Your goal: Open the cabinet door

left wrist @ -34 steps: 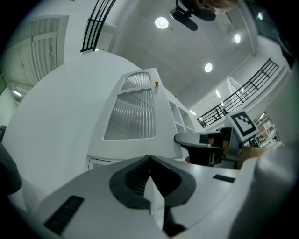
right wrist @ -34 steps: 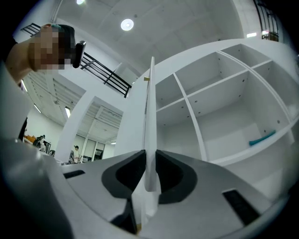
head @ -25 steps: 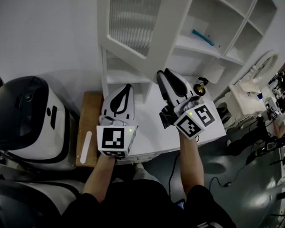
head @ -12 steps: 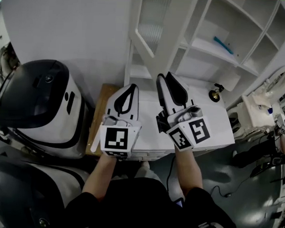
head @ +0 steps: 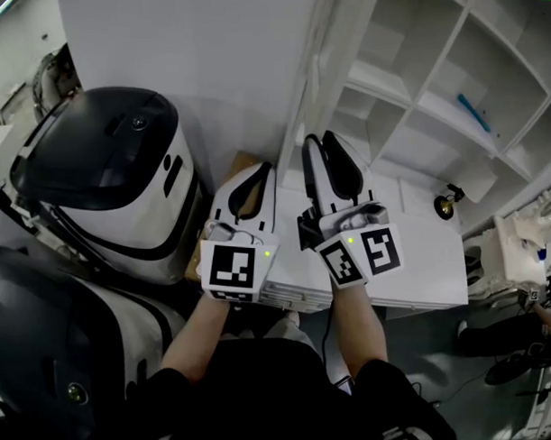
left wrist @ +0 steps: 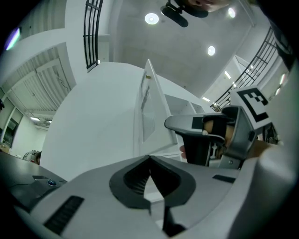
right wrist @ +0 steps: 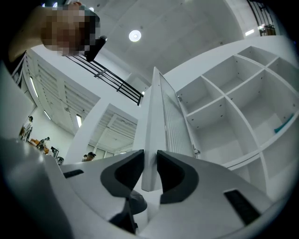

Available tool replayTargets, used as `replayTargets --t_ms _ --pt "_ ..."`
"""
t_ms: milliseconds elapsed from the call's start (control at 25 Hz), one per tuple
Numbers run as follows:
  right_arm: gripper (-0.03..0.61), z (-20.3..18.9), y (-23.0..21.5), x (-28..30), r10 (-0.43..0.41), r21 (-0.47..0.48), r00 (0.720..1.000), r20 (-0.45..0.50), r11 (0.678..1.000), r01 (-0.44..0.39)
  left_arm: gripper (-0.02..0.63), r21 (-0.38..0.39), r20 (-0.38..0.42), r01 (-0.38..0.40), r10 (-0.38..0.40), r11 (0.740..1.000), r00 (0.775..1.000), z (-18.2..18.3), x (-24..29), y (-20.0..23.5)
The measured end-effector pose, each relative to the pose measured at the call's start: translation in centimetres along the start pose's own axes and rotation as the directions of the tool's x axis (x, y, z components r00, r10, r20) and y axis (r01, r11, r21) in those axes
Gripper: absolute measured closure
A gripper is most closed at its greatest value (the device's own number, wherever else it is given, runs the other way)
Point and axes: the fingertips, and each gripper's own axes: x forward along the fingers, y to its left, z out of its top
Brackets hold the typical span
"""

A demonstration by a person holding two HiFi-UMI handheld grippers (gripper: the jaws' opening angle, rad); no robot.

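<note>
The white cabinet door (head: 317, 72) with a ribbed glass pane stands swung out, edge-on in the head view. My right gripper (head: 316, 139) reaches up to its lower corner. In the right gripper view the door's edge (right wrist: 156, 116) lies between the jaws of that gripper (right wrist: 150, 156), with no gap showing on either side. These jaws have just been opening a little. My left gripper (head: 259, 169) is beside it on the left, apart from the door, shut with nothing in it. The left gripper view has its tips (left wrist: 149, 158) meeting, the door (left wrist: 148, 107) beyond them.
Open white shelves (head: 424, 93) fill the cabinet to the right, with a blue object (head: 473, 113) on one. A small brass piece (head: 446, 207) stands on the white counter (head: 419, 256). Two large black-and-white machines (head: 105, 182) (head: 46, 342) crowd the left. A wooden board (head: 234, 163) lies under my left gripper.
The door has swung out further to the left, from showing its glass face to edge-on. Both grippers moved left with it, the right one staying at the door's lower edge.
</note>
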Motion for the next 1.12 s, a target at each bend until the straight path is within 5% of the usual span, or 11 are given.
replayTargets --t_ms 280,600,1120 --pt "0.476 -0.3 2.6 -0.2 0.028 -0.016 1.000 0.005 0.999 -0.028 0.600 0.005 -0.032 -0.007 0.007 1.000 0.999 -0.7 -1.7 1.3" --pt "0.477 -2.8 -0.6 -4.9 -0.109 0.021 0.992 -0.063 0.994 0.110 0.600 -0.048 -0.055 0.089 -0.092 0.995 0.994 -3.0 -0.6 -1.9" --pt "0.558 -9.9 -4.6 -11.0 -0.328 -0.071 0.904 -0.275 0.944 0.321 0.600 -0.146 -0.118 0.204 -0.222 0.968 0.968 -6.9 0.8 -6.4"
